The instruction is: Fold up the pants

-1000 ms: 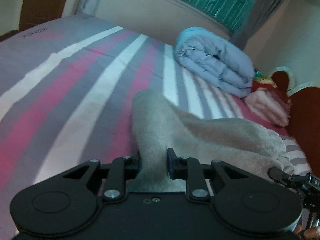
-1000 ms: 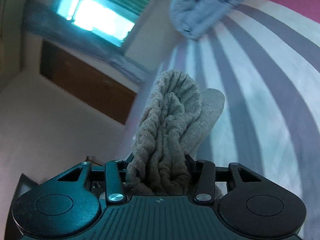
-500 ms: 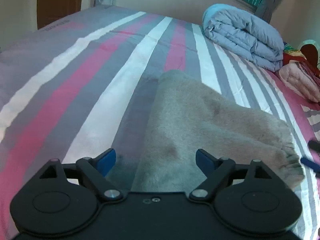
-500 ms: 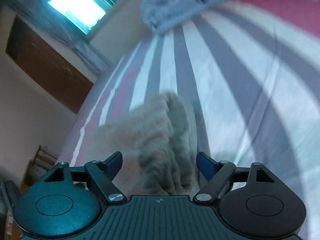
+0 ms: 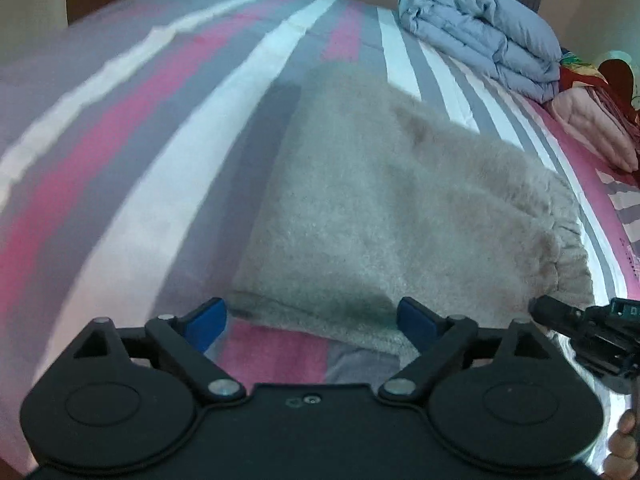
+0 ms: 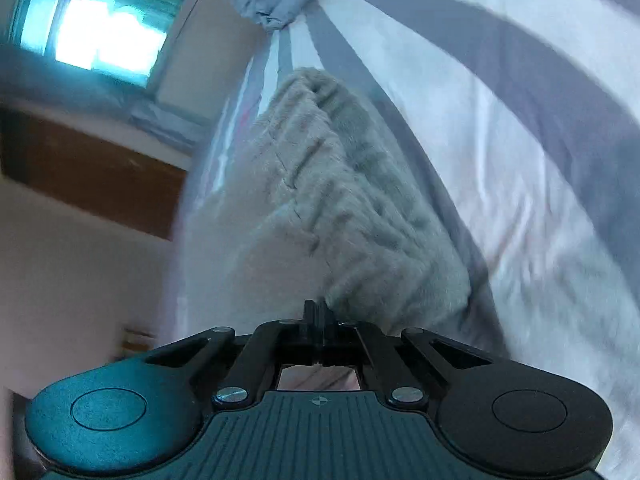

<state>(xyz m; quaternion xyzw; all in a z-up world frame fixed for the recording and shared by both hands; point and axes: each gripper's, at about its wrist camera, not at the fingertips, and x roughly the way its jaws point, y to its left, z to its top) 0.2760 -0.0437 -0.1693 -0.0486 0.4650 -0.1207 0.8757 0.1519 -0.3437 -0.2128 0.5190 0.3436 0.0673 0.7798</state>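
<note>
Striped bedsheet in pink, grey and white, folded blue-grey duvet piled at the far end, pink quilt just beside it, brown wooden door, bright window above, grey curtain blurred below it

No text, label, brand or number can be read in either view. In the left wrist view, the right claw carries a few pale marks on its body at about three o'clock, and the bedsheet bears small print at its three o'clock edge; both are too small and blurred to read.
</note>
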